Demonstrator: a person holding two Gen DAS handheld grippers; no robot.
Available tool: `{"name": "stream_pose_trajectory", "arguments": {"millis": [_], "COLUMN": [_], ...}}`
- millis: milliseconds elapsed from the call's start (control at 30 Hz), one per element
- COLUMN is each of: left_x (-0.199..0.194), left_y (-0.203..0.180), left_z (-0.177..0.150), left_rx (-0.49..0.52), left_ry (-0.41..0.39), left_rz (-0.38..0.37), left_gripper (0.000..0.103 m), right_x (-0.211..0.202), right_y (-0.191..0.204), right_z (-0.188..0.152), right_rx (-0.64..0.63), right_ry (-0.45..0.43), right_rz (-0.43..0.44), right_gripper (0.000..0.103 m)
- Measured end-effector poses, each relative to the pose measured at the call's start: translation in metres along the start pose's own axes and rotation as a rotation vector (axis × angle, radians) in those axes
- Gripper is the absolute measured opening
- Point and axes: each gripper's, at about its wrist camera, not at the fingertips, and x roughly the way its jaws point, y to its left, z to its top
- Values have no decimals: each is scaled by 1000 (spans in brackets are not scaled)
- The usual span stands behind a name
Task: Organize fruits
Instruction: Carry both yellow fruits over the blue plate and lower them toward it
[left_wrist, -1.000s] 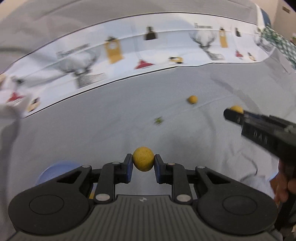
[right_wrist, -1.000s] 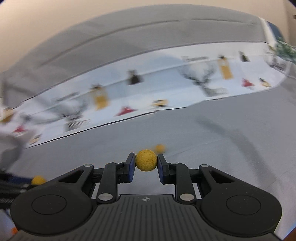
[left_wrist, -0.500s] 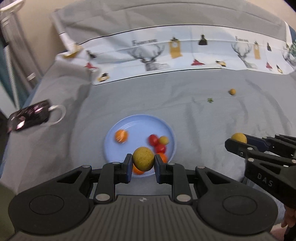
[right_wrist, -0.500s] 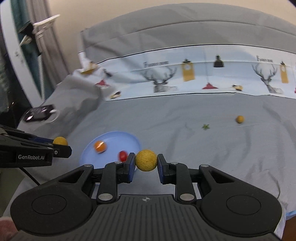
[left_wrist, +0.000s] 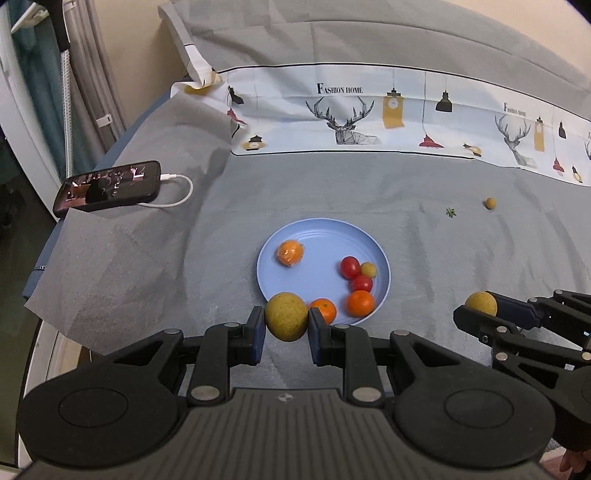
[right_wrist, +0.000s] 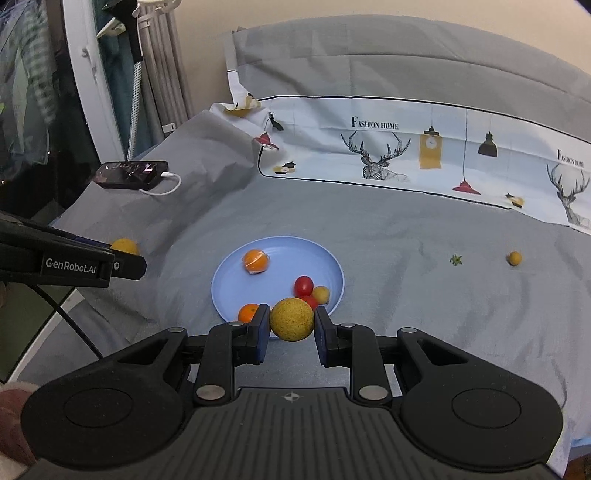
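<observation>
Your inventory is reading as follows. Blue plate (left_wrist: 325, 236) is lying flat on the grey sheet, carrying three oranges (left_wrist: 290, 252), two red cherry tomatoes (left_wrist: 349, 266) and one small yellow fruit (left_wrist: 368, 269). You are gripping one speckled yellow fruit (left_wrist: 286, 320) in the left gripper (left_wrist: 286, 334) and another (right_wrist: 291, 318) in the right gripper (right_wrist: 291, 332). A small yellow fruit (left_wrist: 490, 203) is sitting well apart from the plate.

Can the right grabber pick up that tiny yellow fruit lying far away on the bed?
Probably not yet: the right gripper is already shut on a yellow fruit. Otherwise the path to the small fruit looks open.
</observation>
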Motion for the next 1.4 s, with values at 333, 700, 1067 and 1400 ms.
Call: {"name": "stream_pose_trajectory", "arguments": {"millis": [333, 700, 1067, 1400], "left_x": [41, 102, 169, 205], "left_y": [8, 7, 3, 5], "left_z": [18, 50, 72, 75], "left_rx": [-10, 4, 43, 61], "left_ry": [50, 91, 132, 164], "left_rz": [9, 12, 12, 28], "left_gripper": [27, 27, 27, 27], "right_x": [30, 88, 148, 182], "right_y": [-2, -7, -20, -16], "right_z": [10, 31, 42, 44], "right_rx": [1, 3, -7, -40], "right_ry": [46, 79, 131, 171], "right_rz": [4, 11, 16, 25], "right_gripper": [26, 26, 27, 27]}}
